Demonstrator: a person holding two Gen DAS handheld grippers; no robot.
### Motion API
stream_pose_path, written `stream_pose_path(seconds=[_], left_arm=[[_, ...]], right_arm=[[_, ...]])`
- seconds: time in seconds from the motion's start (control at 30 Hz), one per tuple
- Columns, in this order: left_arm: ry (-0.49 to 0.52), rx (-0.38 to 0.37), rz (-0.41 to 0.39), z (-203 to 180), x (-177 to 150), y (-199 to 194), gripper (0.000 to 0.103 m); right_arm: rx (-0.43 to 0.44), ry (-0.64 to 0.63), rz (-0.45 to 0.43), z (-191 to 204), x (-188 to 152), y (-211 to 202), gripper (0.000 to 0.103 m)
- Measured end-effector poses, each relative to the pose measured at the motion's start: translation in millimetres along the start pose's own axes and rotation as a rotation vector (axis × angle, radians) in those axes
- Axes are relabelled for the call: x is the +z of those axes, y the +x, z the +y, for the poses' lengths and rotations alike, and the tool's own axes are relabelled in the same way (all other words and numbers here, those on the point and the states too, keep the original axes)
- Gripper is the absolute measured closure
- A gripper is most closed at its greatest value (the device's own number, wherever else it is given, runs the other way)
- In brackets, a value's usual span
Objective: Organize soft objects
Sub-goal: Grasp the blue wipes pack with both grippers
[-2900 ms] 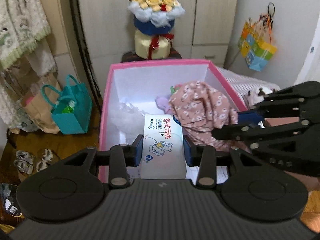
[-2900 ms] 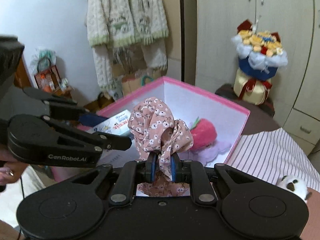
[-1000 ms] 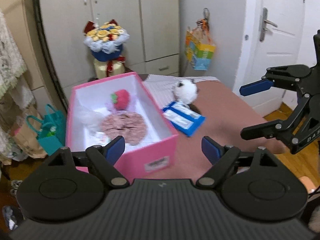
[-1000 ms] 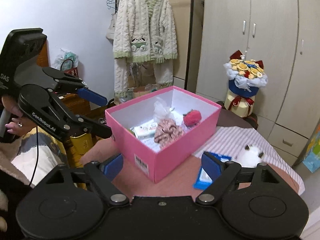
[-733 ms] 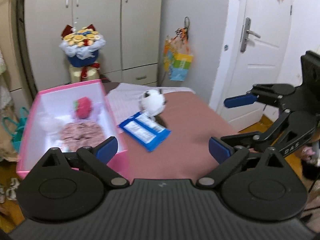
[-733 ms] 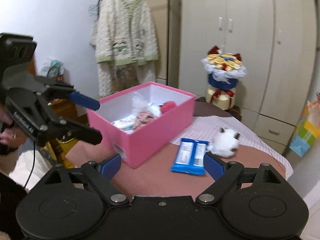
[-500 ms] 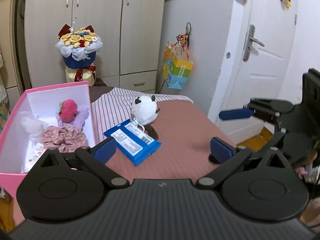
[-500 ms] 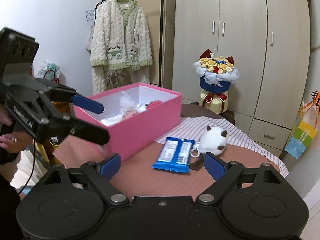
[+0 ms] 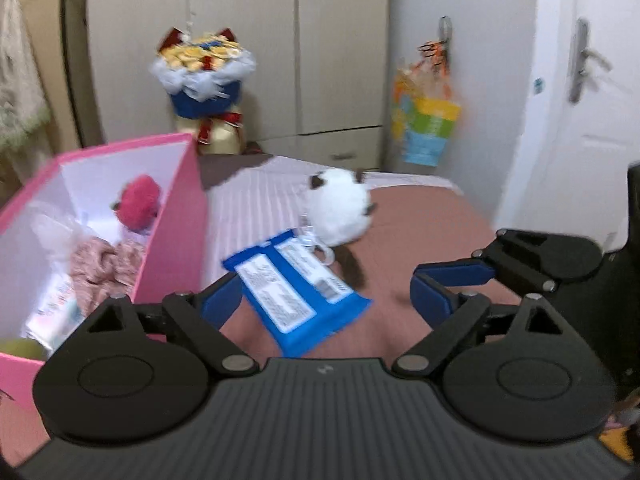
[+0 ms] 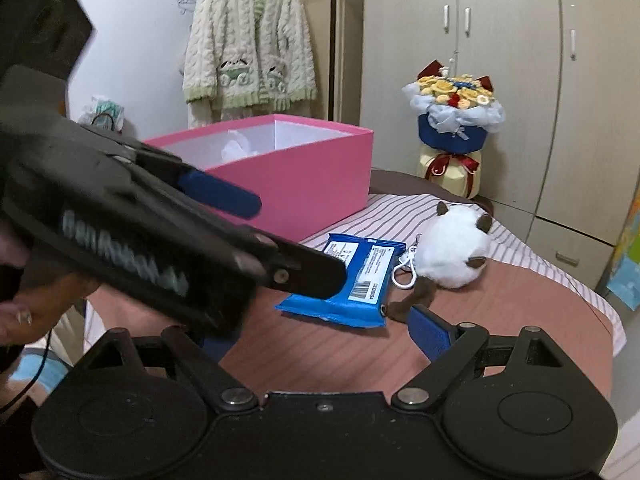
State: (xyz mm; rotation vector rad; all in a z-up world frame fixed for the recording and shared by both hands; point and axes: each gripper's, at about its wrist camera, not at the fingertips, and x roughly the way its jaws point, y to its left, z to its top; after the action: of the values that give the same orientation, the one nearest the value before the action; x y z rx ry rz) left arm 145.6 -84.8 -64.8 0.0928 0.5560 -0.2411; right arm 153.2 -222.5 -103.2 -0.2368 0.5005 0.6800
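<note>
Blue wipes pack (image 9: 295, 292) lies flat on the brown desk (image 9: 420, 220), its far end touching the white plush cat (image 9: 339, 208) w/ a keyring clip; pink box (image 9: 176, 240) just beside it on the left, holding a floral cloth (image 9: 102, 262) and red plush (image 9: 138, 202). Left tool (image 9: 326, 296) is released – jaws have just been narrowing, the pack's near end between them, pads not pressing. Right tool (image 10: 320, 336) also spread wide, nothing gripped – its left pad hidden behind the other tool.

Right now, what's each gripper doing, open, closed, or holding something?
Left gripper: open, holding nothing; its jaws have just been closing, over the blue packet.
Right gripper: open, holding nothing.
</note>
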Motion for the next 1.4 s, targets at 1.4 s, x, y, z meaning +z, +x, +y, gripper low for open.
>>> stream_pose_path(seconds=[1.4], left_arm=[[-0.402, -0.030, 0.247, 33, -11, 76, 0.043]], right_arm=[[0.157, -0.058, 0.073, -28, 1, 52, 0.047]])
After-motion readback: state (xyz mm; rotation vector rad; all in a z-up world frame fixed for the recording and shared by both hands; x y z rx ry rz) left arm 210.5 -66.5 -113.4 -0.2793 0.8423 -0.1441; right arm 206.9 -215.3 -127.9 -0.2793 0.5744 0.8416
